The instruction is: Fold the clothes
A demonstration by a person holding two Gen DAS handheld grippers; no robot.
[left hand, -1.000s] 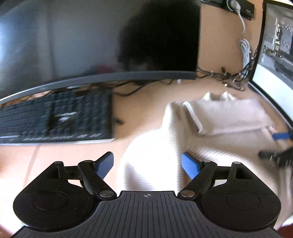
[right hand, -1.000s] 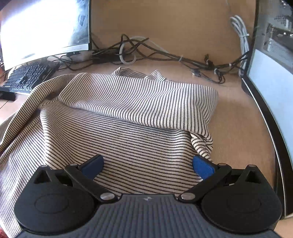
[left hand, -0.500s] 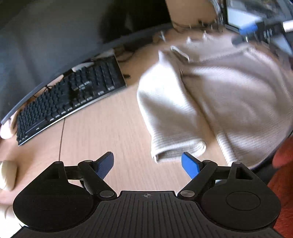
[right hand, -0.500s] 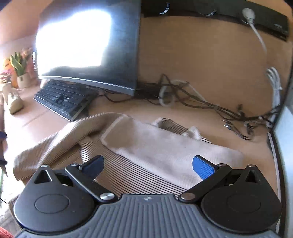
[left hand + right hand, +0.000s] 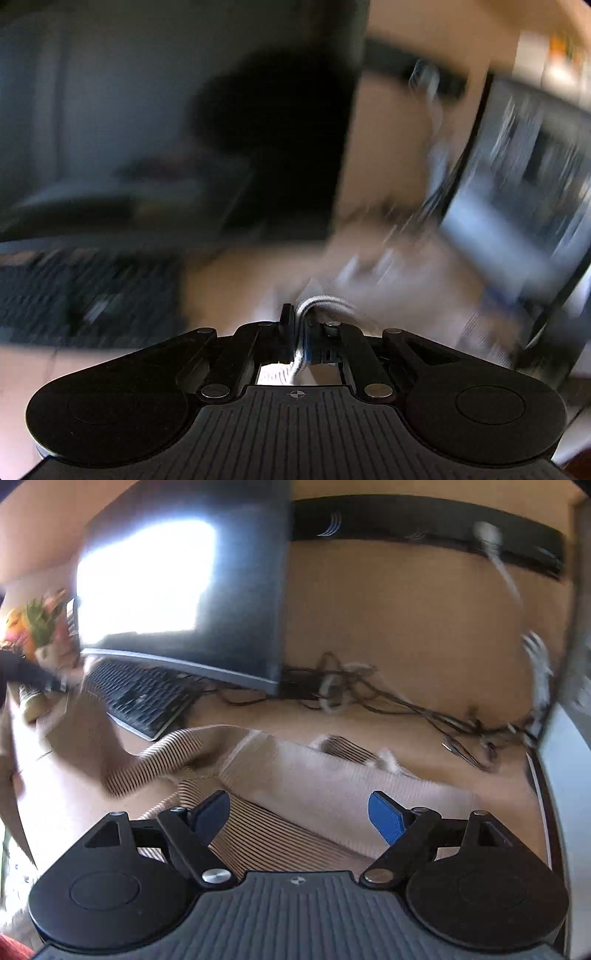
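A beige top with thin dark stripes (image 5: 332, 790) lies on the wooden desk (image 5: 424, 746), partly folded over itself. In the left wrist view, which is heavily blurred, my left gripper (image 5: 297, 332) is shut on a bunched edge of the striped top (image 5: 314, 304), and cloth pokes out above the pinched pads. In the right wrist view my right gripper (image 5: 299, 812) hovers over the near part of the top. Its jaws are closing, the blue pads stand well apart, and nothing is pinched between them. A stretch of the top (image 5: 155, 757) is lifted toward the left.
A dark monitor (image 5: 184, 583) and black keyboard (image 5: 144, 698) stand at the back left. Tangled cables (image 5: 388, 701) run along the back wall, and a second screen (image 5: 569, 760) lines the right edge. A small plant (image 5: 33, 624) sits at the far left.
The left gripper has gone from open above the desk to shut on the top's edge and has swung upward. The right gripper's pads have drawn closer together, and the top's left part is lifted.
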